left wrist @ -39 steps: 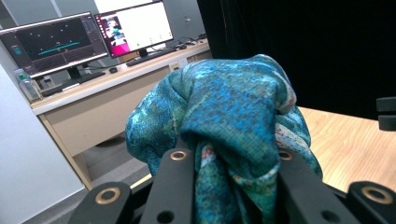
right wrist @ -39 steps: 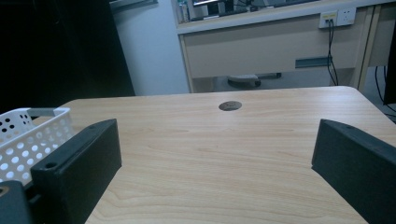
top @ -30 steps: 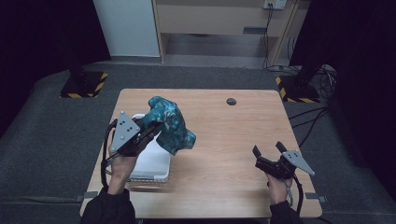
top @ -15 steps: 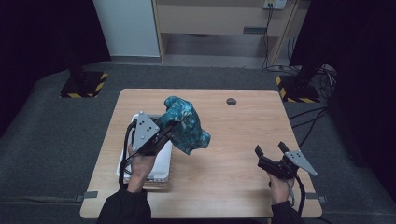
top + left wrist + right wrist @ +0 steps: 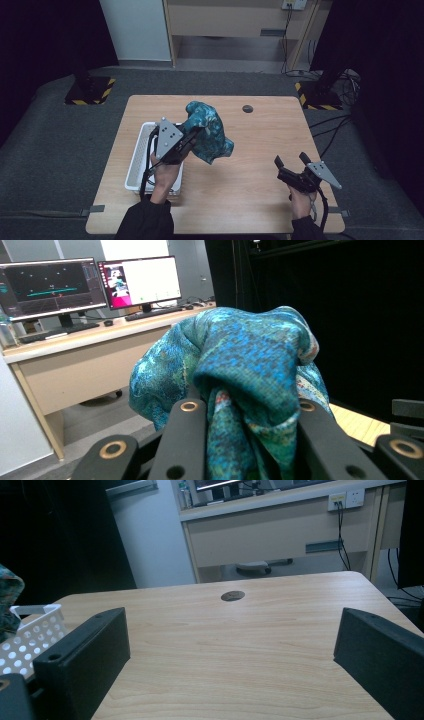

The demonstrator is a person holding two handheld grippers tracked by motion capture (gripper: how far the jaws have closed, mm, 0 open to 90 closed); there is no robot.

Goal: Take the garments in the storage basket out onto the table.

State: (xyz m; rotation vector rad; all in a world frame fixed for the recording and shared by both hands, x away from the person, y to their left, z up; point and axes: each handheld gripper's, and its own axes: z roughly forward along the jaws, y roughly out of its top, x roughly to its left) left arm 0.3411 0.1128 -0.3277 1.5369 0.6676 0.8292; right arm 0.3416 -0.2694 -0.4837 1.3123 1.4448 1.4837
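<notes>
A crumpled teal patterned cloth [image 5: 207,131] hangs in the air above the wooden table [image 5: 250,150], just right of a white perforated basket [image 5: 138,159]. My left gripper [image 5: 192,136] is shut on the cloth; in the left gripper view the cloth [image 5: 250,375] bulges up between the two black jaws. My right gripper [image 5: 291,162] rests low near the table's front right, jaws wide apart with nothing between them. In the right gripper view the basket's corner [image 5: 30,635] and an edge of the cloth [image 5: 9,600] lie at the far left.
A small dark round disc [image 5: 247,108] is set in the table near its far edge, also in the right gripper view [image 5: 232,596]. Black stands with yellow-striped bases [image 5: 90,90] sit on the floor at both far corners. A desk with monitors [image 5: 90,285] stands beyond.
My left gripper has carried the cloth up and to the right, from over the basket toward the table's middle. The right gripper has barely moved.
</notes>
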